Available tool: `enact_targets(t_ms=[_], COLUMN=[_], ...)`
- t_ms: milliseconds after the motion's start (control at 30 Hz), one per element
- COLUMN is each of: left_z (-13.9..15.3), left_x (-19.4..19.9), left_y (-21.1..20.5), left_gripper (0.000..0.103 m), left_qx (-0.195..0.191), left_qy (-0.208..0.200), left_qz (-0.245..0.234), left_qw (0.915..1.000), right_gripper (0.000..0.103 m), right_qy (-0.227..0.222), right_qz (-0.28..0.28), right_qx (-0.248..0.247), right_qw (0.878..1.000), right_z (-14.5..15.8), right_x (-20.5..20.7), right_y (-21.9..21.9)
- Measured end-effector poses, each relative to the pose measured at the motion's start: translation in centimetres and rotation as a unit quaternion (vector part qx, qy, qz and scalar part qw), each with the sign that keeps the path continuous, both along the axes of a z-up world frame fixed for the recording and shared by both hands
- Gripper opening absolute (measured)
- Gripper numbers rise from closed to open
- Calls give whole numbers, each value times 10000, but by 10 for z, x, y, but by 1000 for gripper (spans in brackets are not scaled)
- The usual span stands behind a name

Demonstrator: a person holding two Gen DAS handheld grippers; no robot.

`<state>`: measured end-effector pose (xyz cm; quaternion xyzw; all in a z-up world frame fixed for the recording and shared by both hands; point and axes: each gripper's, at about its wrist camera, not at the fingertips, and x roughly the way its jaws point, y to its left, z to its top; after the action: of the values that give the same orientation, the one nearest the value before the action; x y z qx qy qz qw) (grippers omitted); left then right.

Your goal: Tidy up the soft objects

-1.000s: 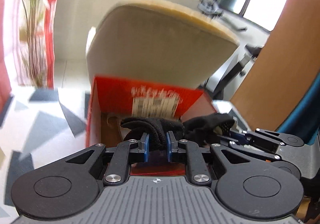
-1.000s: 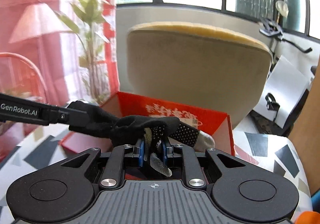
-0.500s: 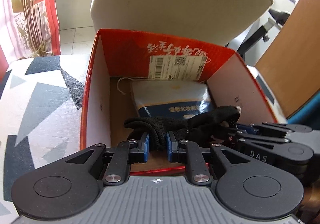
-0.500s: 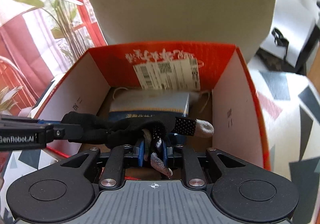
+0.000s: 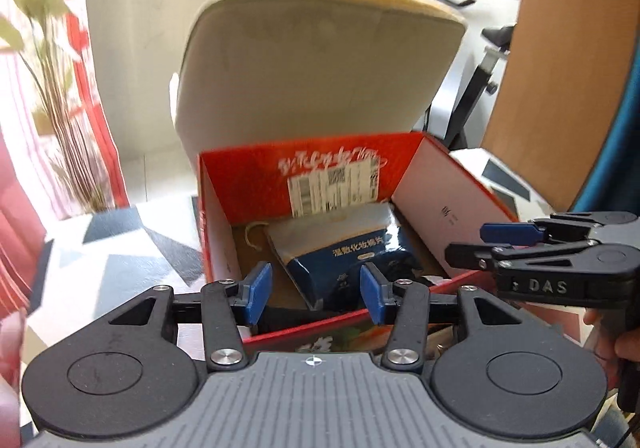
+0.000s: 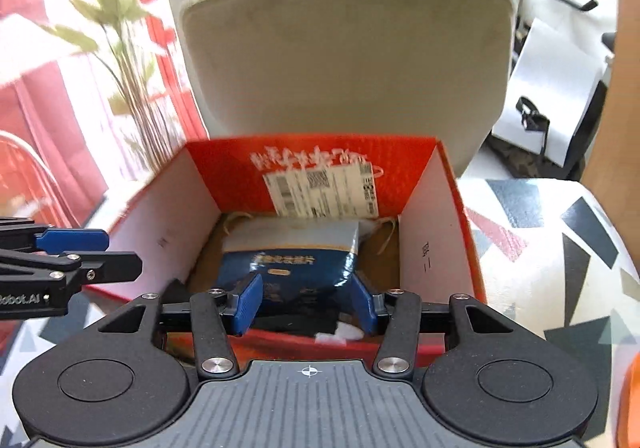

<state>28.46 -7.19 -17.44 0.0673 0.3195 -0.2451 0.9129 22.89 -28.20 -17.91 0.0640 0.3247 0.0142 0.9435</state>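
box [image 6: 424, 248]: red cardboard | pouch [image 6: 288, 260]: glossy plastic | chair [image 6: 348, 59]: matt cloth

Your box [image 5: 448, 207] sits on the table [image 5: 120, 248], open side up, with the chair back [image 5: 320, 59] behind it at 12 o'clock. In the box, the packet [image 5: 344, 248] lies on the floor toward the far wall. A plant [image 6: 120, 67] stands at 10 o'clock, beyond the table's edge.

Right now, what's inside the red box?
In the red box: a blue pouch on the brown floor, and a black glove near the front wall. The grippers and that wall hide most of the glove.
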Motion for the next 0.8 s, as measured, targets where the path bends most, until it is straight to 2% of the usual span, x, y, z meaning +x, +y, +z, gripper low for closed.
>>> enact_targets(t_ms=[167, 333, 567, 800], left_z=[5, -10, -46, -68], left_x=[-40, -73, -96, -107], left_y=[25, 40, 41, 31], left_gripper=[51, 51, 51, 51], left_qx=[-378, -611, -1071, -999], left_qy=[-89, 42, 686, 940], left_qz=[105, 326, 530, 432], left_qw=[9992, 9976, 9905, 9896], right_gripper=[47, 48, 51, 52], right_qy=[-545, -767, -697, -413], right_qz=[115, 136, 135, -265], right_qx=[-125, -191, -453, -469], right_qw=[9984, 9968, 9964, 9977], right_z=[7, 0, -24, -42], right_x=[-56, -101, -145, -160], right_y=[17, 31, 41, 28])
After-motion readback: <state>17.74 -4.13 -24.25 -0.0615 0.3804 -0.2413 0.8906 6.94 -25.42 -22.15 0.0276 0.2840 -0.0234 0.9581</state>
